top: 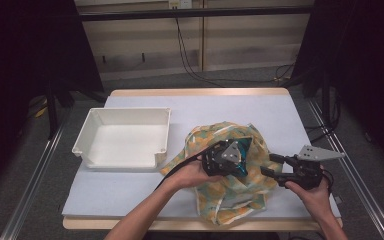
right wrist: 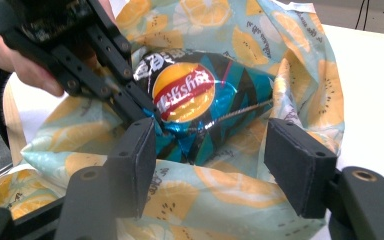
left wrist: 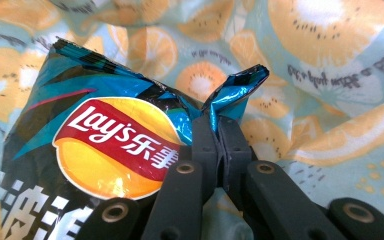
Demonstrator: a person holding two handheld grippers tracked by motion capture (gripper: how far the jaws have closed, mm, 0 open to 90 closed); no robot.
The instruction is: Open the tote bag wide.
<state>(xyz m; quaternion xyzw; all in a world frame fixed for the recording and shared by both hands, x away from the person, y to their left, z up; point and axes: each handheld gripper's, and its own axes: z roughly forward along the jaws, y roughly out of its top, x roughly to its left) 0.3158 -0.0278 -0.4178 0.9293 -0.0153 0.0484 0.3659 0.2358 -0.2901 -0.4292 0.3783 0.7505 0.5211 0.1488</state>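
I see the blue crisp packet (left wrist: 105, 145), shiny and crumpled, with a red and yellow logo, lying tilted on the fruit-printed bag (top: 230, 195), one top corner pinched into a fold.

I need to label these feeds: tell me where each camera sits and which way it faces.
High view: above the person's side, looking forward and down on the table; both forearms, left gripper, right gripper.
Left gripper view: on that gripper, along its shut jaws pinching the Lay's chip bag.
Right gripper view: on that gripper, between its open jaws toward the fruit-print bag.
All share the chip bag.
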